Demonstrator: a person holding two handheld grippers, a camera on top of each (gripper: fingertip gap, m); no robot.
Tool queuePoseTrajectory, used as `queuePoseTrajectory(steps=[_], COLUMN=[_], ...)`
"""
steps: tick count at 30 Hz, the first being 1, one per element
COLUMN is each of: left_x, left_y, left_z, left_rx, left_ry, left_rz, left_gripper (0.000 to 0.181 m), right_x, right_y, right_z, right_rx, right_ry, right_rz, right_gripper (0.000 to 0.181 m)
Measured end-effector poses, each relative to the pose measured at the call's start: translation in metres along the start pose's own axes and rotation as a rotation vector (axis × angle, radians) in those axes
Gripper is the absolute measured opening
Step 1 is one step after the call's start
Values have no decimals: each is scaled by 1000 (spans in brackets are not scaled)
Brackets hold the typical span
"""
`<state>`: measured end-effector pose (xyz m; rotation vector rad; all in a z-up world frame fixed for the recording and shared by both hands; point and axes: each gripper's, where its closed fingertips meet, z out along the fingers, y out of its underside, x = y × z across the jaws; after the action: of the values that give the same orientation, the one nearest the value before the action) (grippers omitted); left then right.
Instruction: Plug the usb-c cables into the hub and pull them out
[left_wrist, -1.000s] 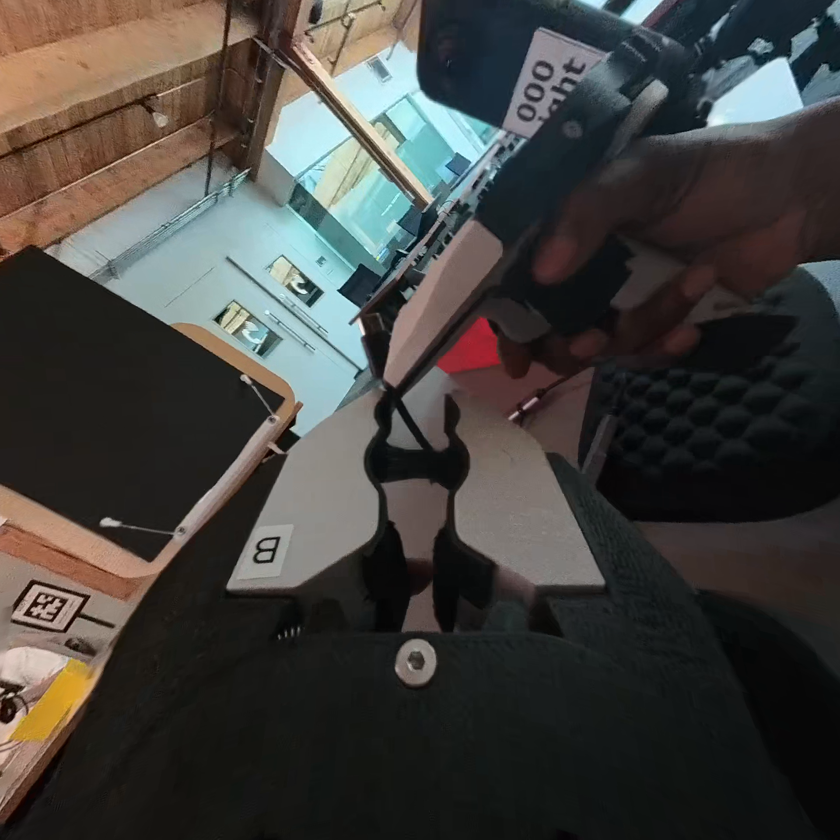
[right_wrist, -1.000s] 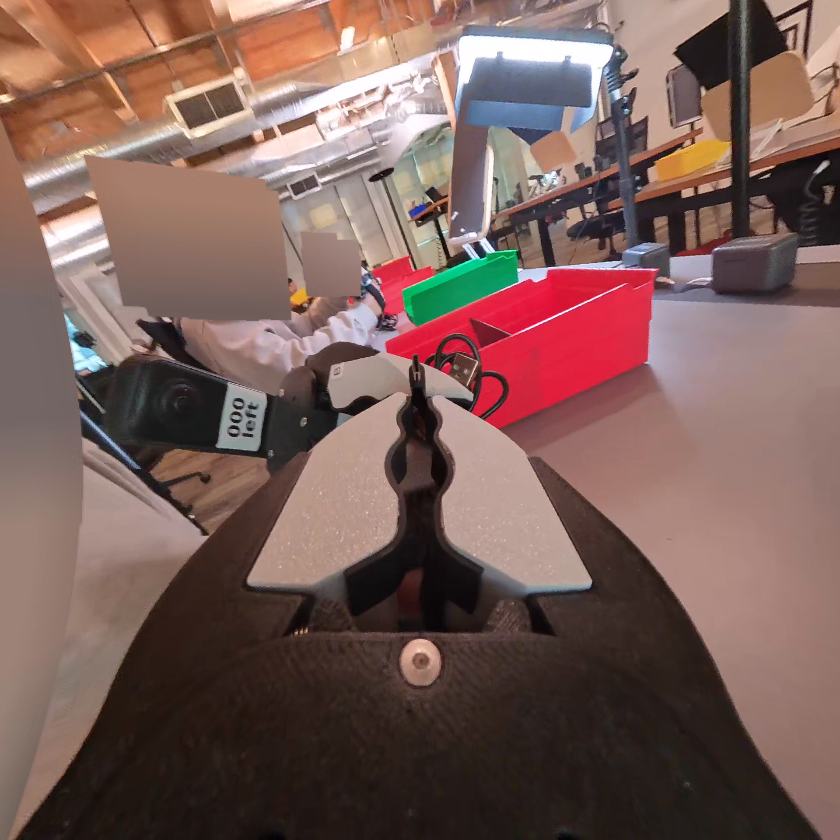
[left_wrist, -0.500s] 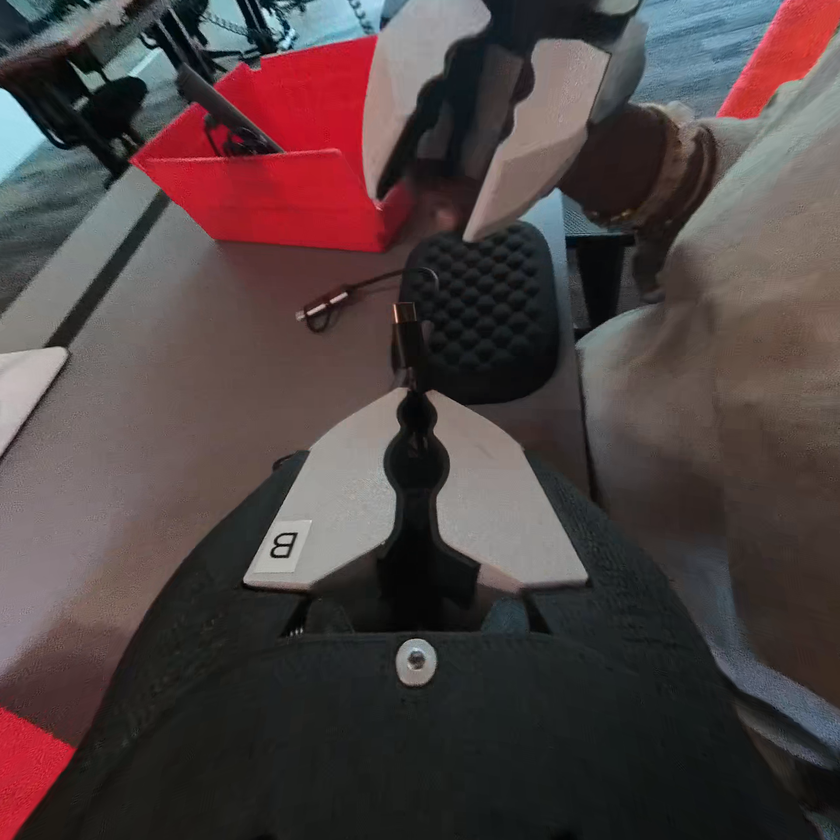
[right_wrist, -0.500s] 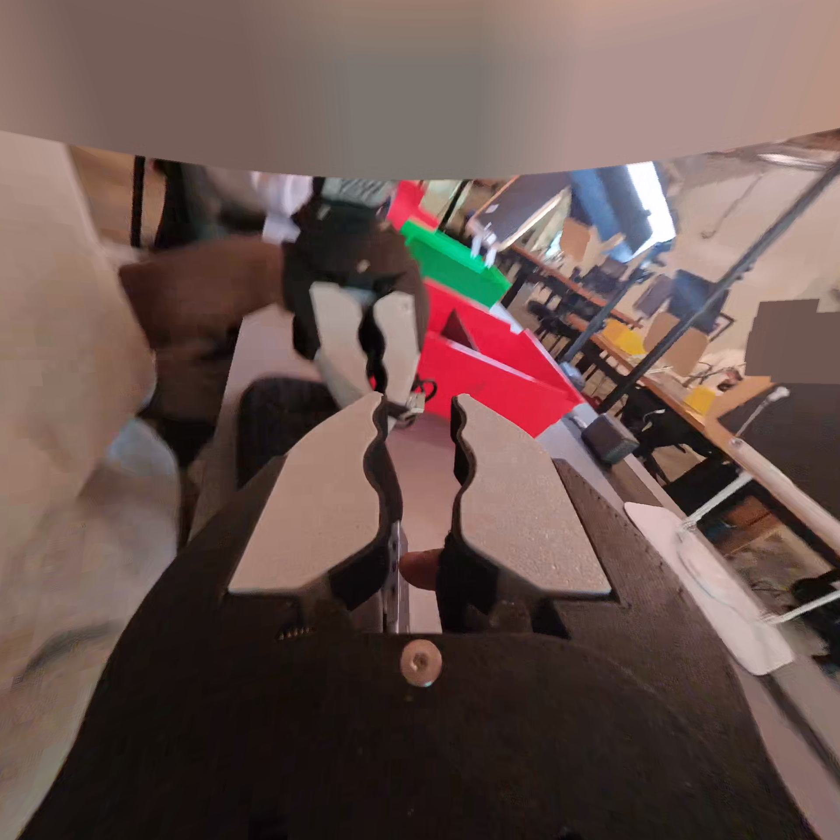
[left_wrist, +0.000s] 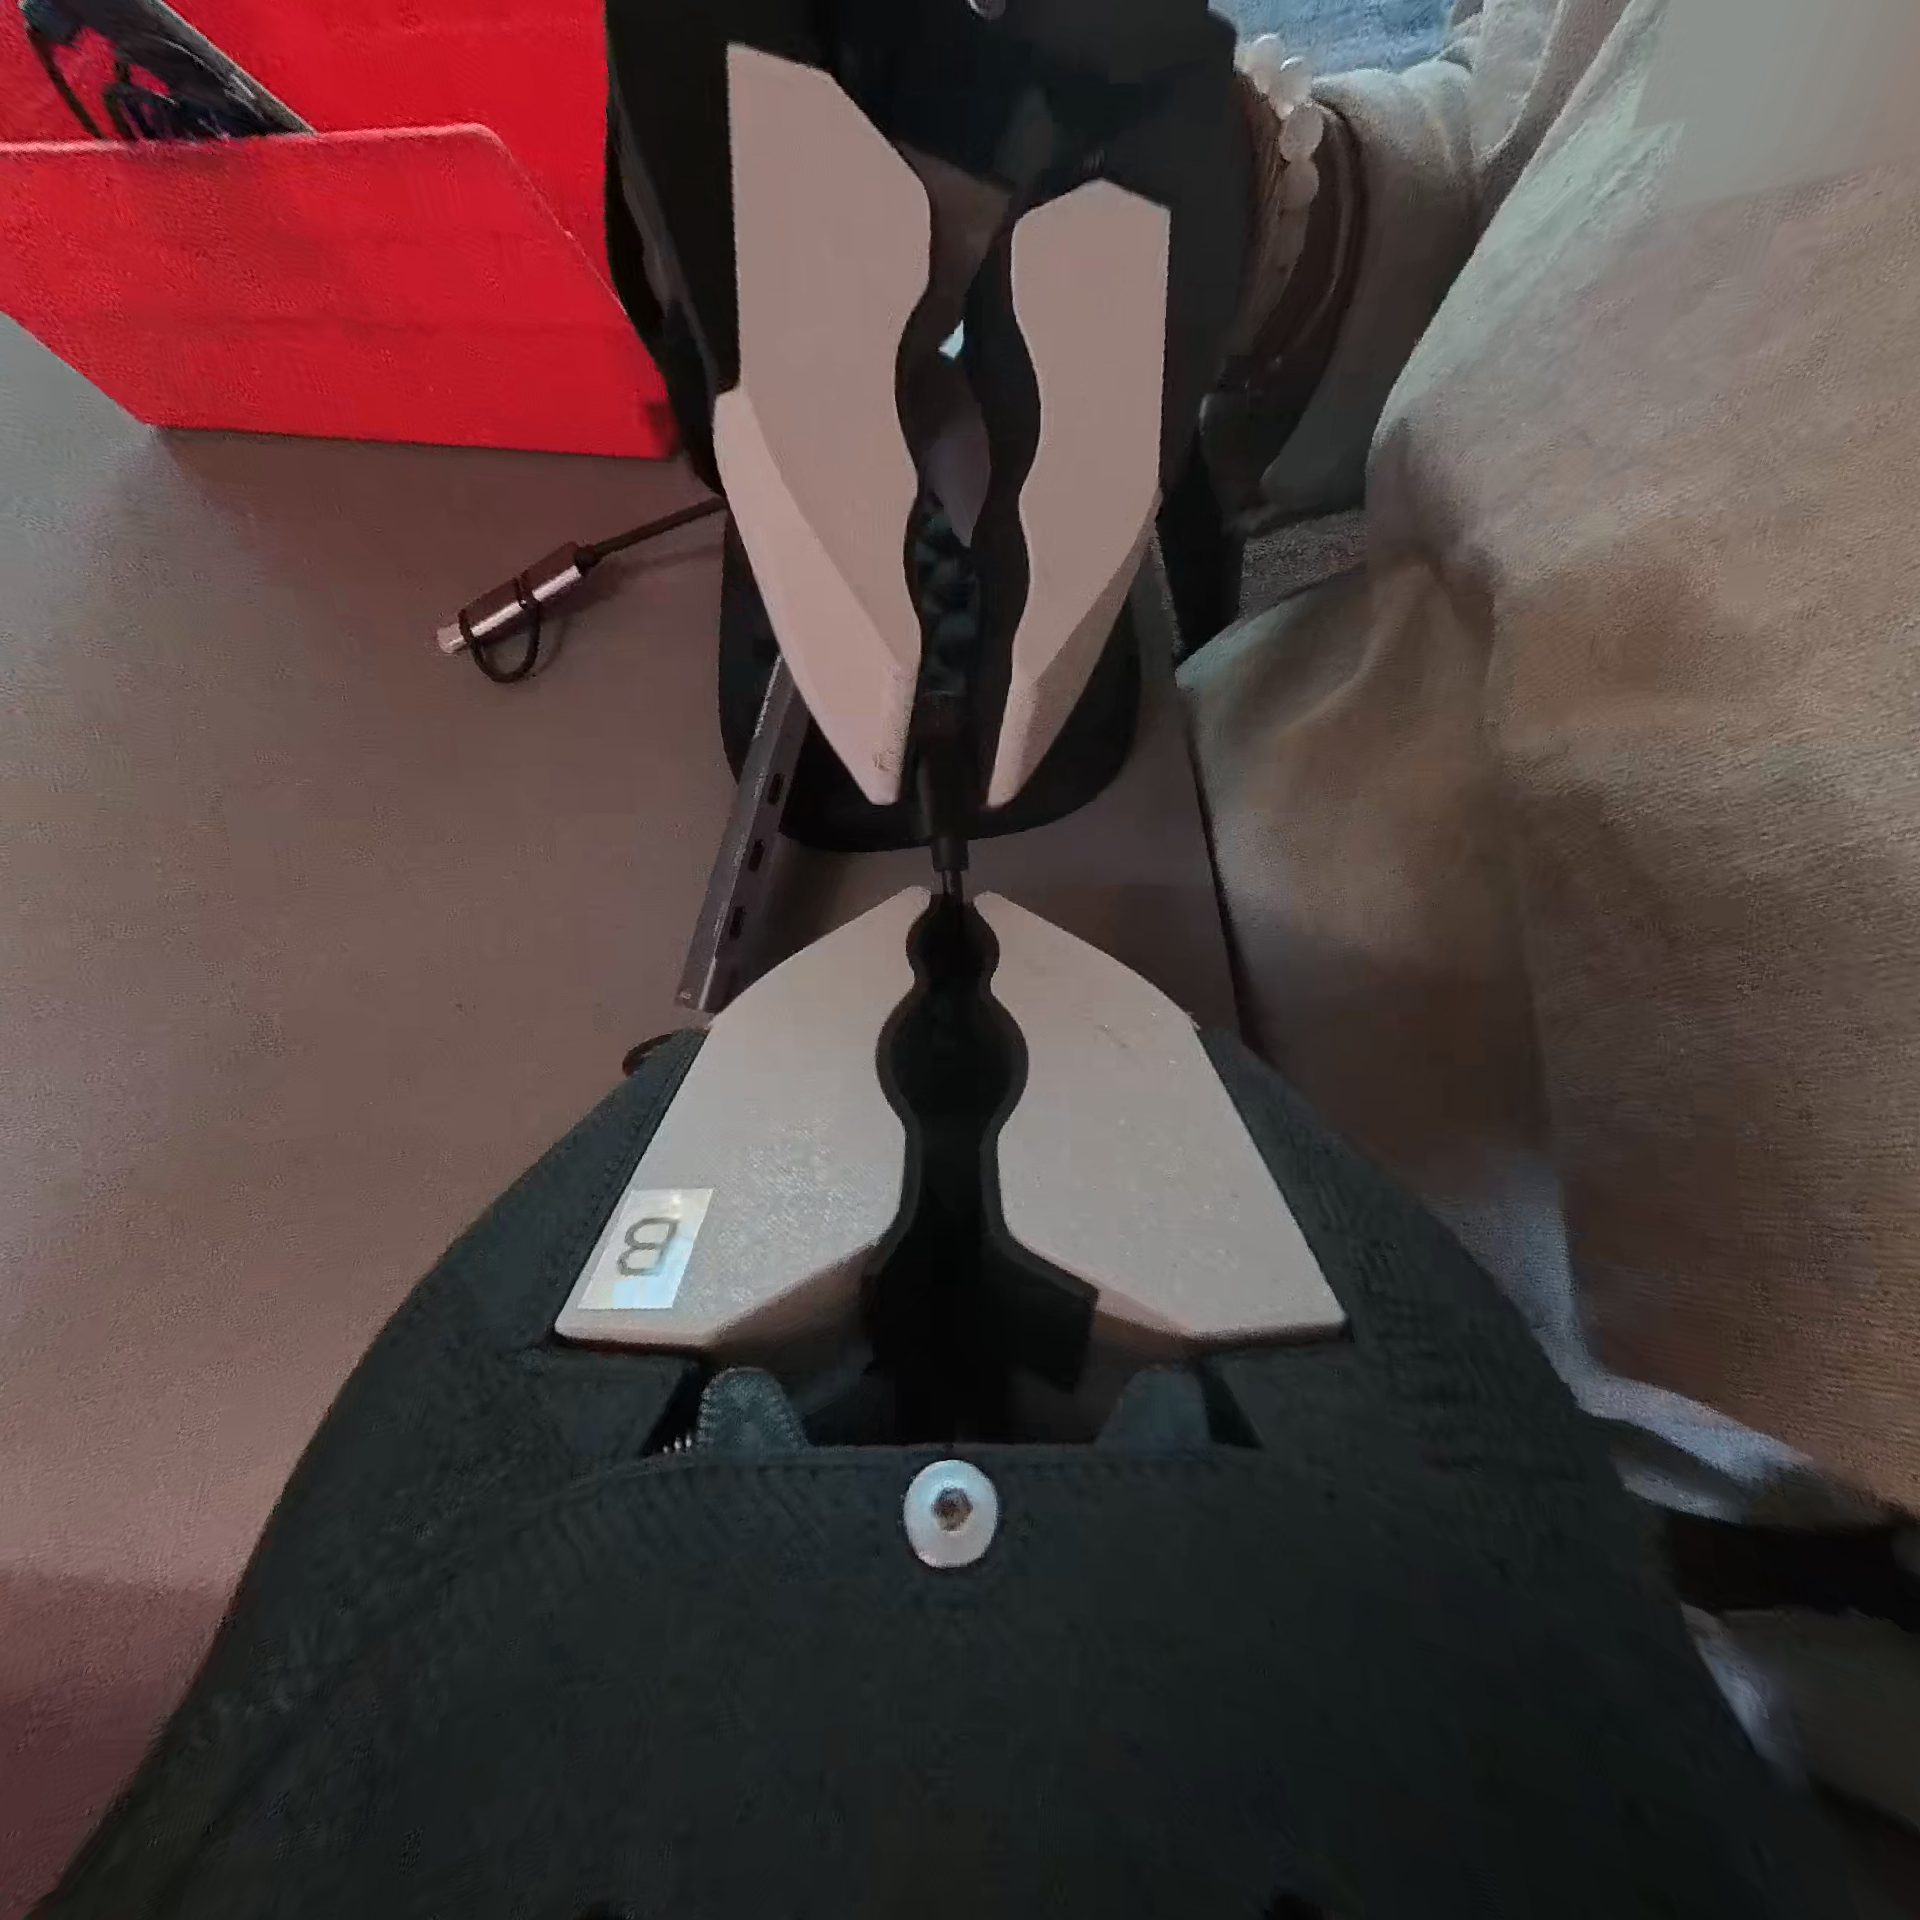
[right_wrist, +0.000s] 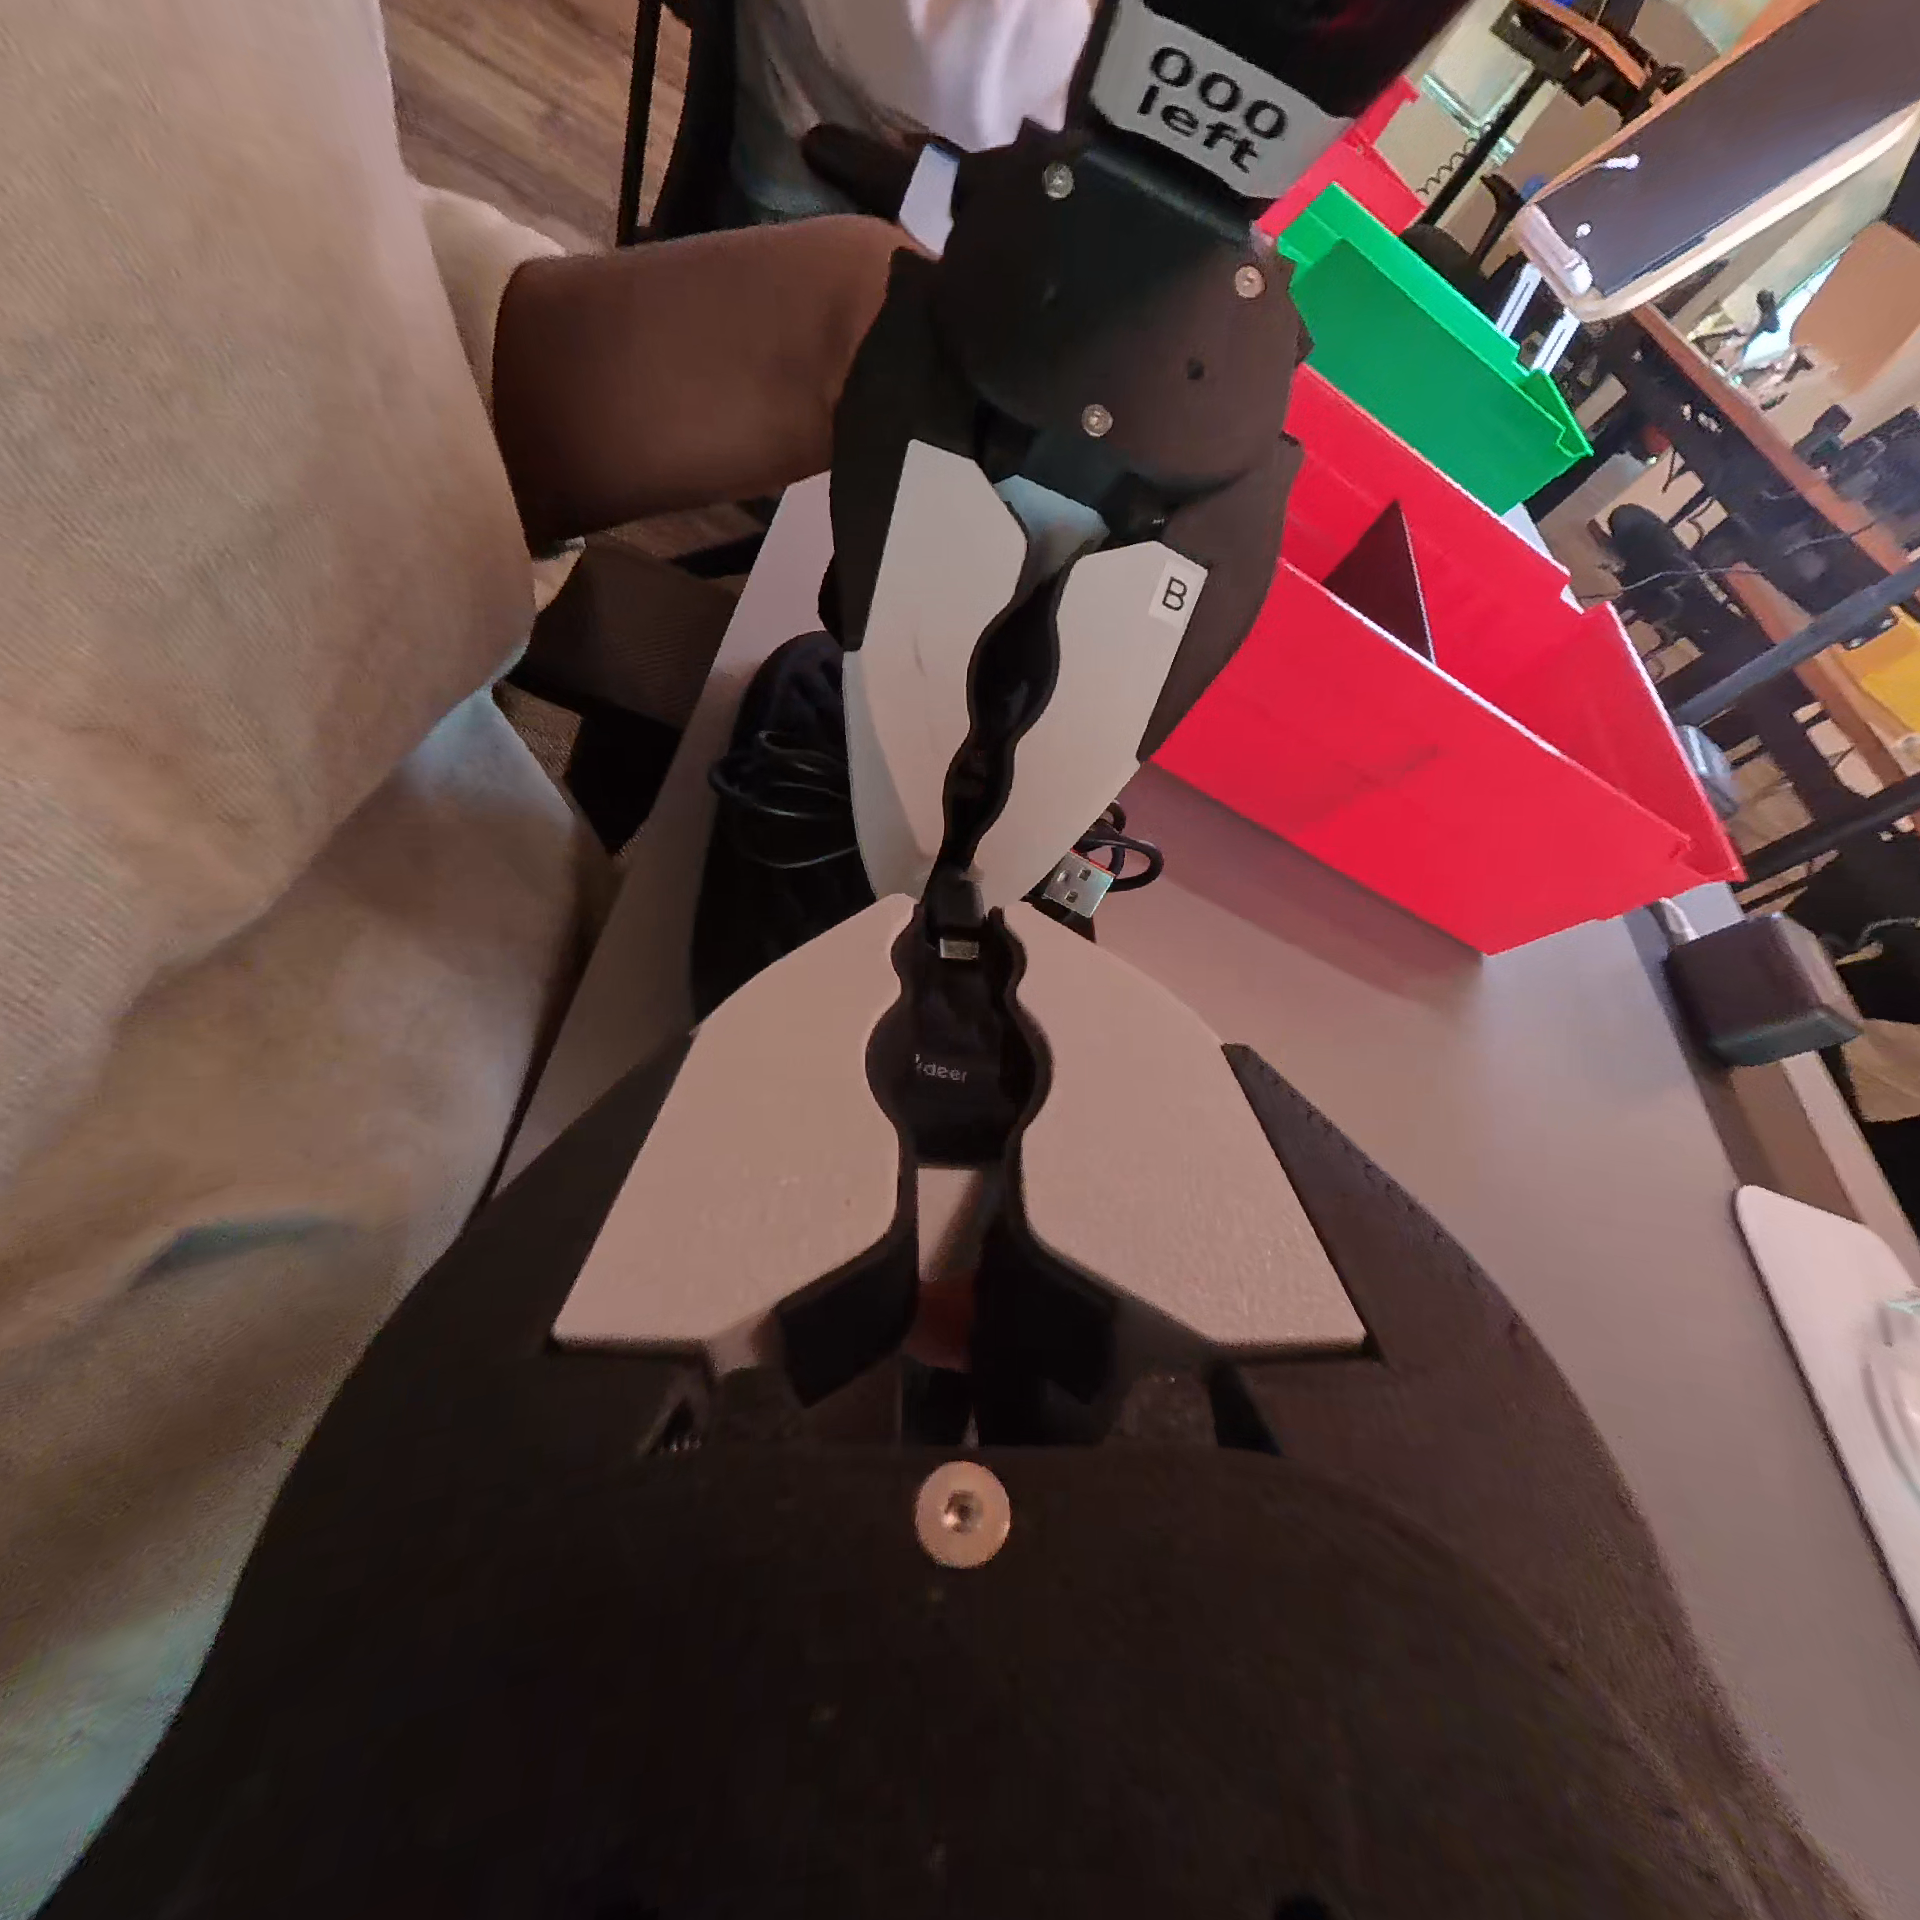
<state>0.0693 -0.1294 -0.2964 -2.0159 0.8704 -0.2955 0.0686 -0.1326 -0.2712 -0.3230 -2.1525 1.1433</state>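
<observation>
My left gripper (left_wrist: 951, 902) is shut on a black USB-C plug (right_wrist: 956, 899), whose metal tip points at the right gripper. My right gripper (right_wrist: 956, 916) is shut on a black plug body (right_wrist: 951, 1070) with a cable running back between its fingers. The two grippers face each other tip to tip above the table, and the two plugs meet between the tips. The right gripper also shows in the left wrist view (left_wrist: 940, 790), and the left gripper in the right wrist view (right_wrist: 961, 878). A slim grey hub (left_wrist: 743, 831) with side ports lies slanted just left of the tips.
A loose cable end (left_wrist: 520, 618) lies on the grey table (left_wrist: 312, 935). There is a black textured pad (left_wrist: 1070, 769), a red bin (right_wrist: 1455, 790), a green bin (right_wrist: 1423, 343), a USB-A plug (right_wrist: 1081, 888), a small dark box (right_wrist: 1756, 987) and a white pad (right_wrist: 1849, 1309). A person's clothing (left_wrist: 1558, 727) is on the right. Only a small space, under 4 cm, lies between the two pairs of fingers.
The left view swung from the ceiling down to the table. The right gripper, open half a second ago, has shut on the black plug body. The grippers came tip to tip.
</observation>
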Motion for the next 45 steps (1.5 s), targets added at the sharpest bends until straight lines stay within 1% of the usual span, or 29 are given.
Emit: queuePoseTrajectory(steps=[2, 6, 9, 11, 16, 24, 31, 35, 38, 45], left_x=[-4, -12, -10, -6, -6, -5, -3, -4, -4, -3], left_y=[-4, -20, -30, -34, -36, -38, -32, -29, -23, -17], left_z=[0, -4, -6, -6, -4, -2, -1, 1, 3, 7], left_rx=[42, 180, 264, 306, 353, 356, 316, 278, 220, 157], left_ry=[-33, -122, -95, -46, -11, 24, 31, 24, 12, 1], left_rz=[53, 161, 133, 99, 50, -10, -1, -28, -14, 10], left_gripper=[2, 12, 12, 10, 9, 8, 9, 8, 8, 8], right_x=[2, 7, 7, 7, 8, 7, 4, 5, 8, 5], right_y=[1, -4, -9, -8, -8, -7, -3, -1, 1, 6], right_z=[-1, -9, -14, -13, -15, -16, -13, -11, -15, -13], right_rx=[25, 165, 252, 248, 283, 308, 287, 263, 250, 188], right_ry=[4, 13, 23, 37, 47, 52, 39, 53, 68, 40], right_rz=[64, 193, 219, 207, 230, 251, 257, 254, 248, 241], right_gripper=[9, 9, 9, 10, 10, 10, 9, 11, 14, 13])
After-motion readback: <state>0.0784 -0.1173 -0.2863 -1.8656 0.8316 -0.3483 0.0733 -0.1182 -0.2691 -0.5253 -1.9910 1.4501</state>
